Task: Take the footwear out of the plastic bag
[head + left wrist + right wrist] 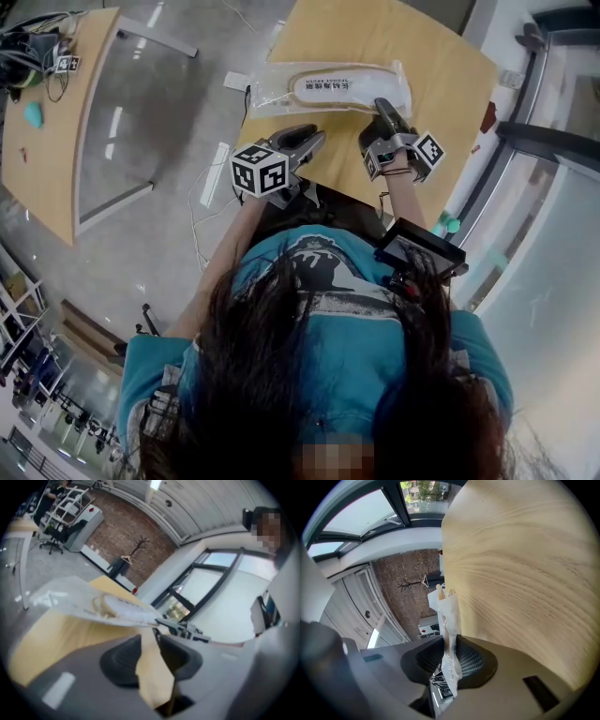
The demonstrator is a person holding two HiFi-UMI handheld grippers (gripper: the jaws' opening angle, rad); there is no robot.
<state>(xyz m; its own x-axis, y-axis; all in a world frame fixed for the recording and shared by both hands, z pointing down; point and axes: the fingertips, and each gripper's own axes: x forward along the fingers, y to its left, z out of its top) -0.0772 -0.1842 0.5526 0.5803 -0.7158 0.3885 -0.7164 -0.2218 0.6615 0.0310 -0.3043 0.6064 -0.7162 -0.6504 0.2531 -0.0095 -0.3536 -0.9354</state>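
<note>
Bags: one, a clear, crinkled plastic bag, long and flat, stretched left to right over the pale wood-grain bench, just beyond both grippers. Inside it I counted one slipper, a pale oval sole with a dark line of print along its length. I could not tell whether a second slipper lay under it.

I was working two grippers, each grey and smooth-shelled and each carrying one cube with black-and-white square markers. The right gripper sat at the bag's right end, its dark ribbed fingers clenched on a thin fold of the film that stood up between them like a narrow, wrinkled strip. The slipper was inside the bag, not in either grip.

The left gripper sat near the bag's near edge, left of the right one. Its fingers were released and a little apart, and only the bench's wood showed through the gap. They touched neither bag nor slipper.

A second bench of the same light wood stood well apart on the far left.
</note>
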